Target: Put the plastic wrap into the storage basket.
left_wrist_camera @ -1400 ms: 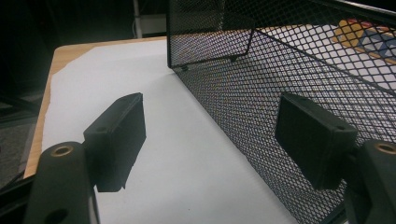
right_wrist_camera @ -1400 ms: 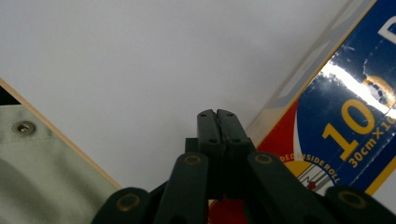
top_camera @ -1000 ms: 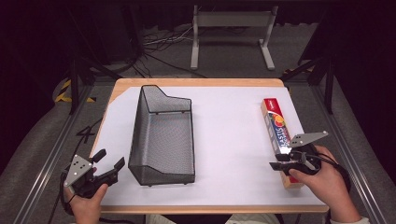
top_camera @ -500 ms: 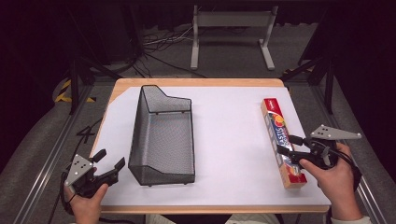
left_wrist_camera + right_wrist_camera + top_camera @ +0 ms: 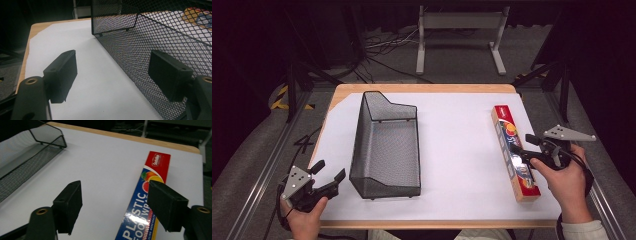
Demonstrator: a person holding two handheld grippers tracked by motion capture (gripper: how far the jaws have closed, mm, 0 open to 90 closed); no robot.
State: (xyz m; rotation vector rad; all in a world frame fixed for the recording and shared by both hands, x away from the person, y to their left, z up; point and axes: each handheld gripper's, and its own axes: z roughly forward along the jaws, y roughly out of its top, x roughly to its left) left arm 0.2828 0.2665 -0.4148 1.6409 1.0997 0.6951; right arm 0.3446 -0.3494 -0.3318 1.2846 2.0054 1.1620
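Wrap box not yet picked up
Right gripper (image 5: 528,148), jaws just opening, is hovering over the box (image 5: 515,150); left gripper (image 5: 329,176) is waiting open beside the empty basket (image 5: 387,145).

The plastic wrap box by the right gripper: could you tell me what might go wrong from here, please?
The right gripper, whose jaws have just been opening, has one jaw over the plastic wrap box without straddling it; closing now may nudge it rather than grip it. The box is long, so a hold off its middle might let it tip. It lies near the table edge and could slide off.

Red/blue/orange wrap box (image 5: 514,152), blk mesh basket (image 5: 387,145), white table cover (image 5: 462,135)
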